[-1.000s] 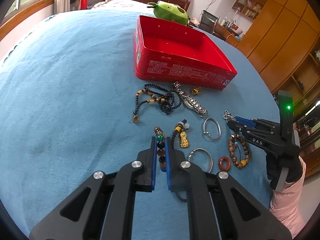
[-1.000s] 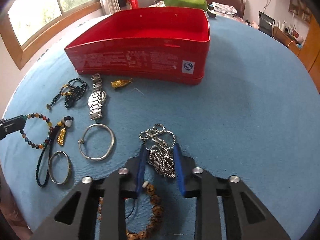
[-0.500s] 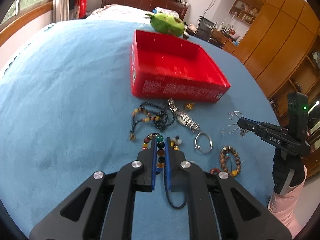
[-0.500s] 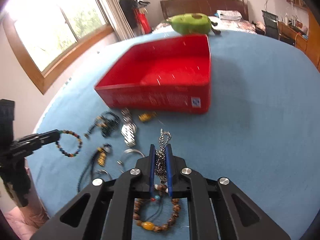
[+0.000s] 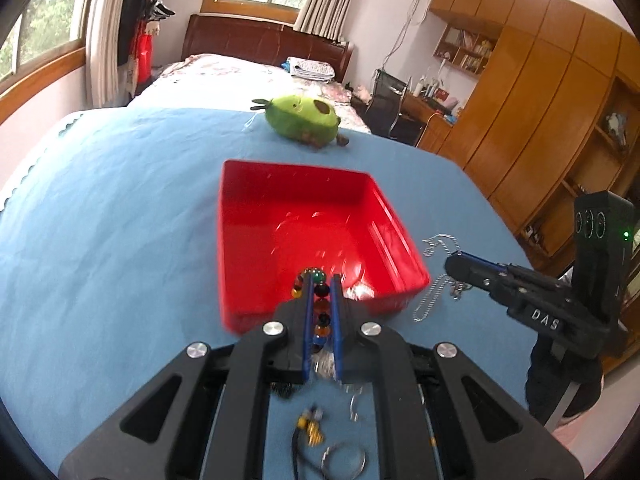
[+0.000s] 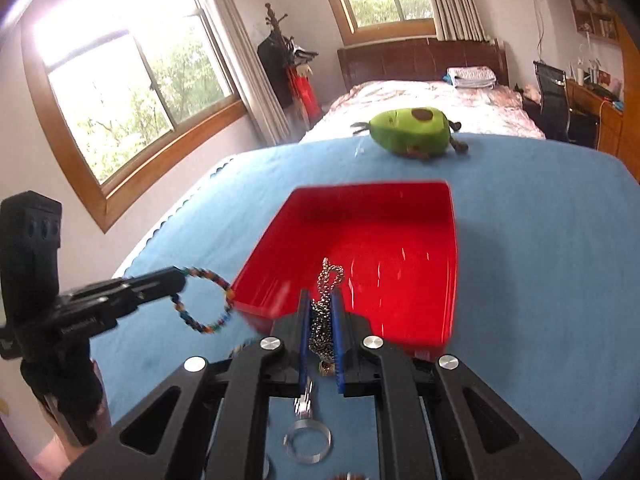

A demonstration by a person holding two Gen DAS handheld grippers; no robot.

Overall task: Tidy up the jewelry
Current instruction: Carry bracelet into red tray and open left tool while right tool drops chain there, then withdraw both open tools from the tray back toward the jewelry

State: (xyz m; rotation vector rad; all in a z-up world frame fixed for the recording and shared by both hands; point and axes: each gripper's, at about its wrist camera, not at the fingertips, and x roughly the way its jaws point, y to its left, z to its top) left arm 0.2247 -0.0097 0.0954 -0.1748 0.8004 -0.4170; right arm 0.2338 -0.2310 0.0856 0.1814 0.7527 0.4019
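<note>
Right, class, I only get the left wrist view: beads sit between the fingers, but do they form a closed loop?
Observer: Yes. The right wrist view shows the bracelet hanging as a full ring from the left gripper.
Operator: Is it over the red box?
Observer: Not in that view: it hangs just outside the near left corner of the red box, over the blue cloth.
Operator: And the chain?
Observer: The chain is bunched in the shut right gripper, with a loop poking past the tips.
</note>
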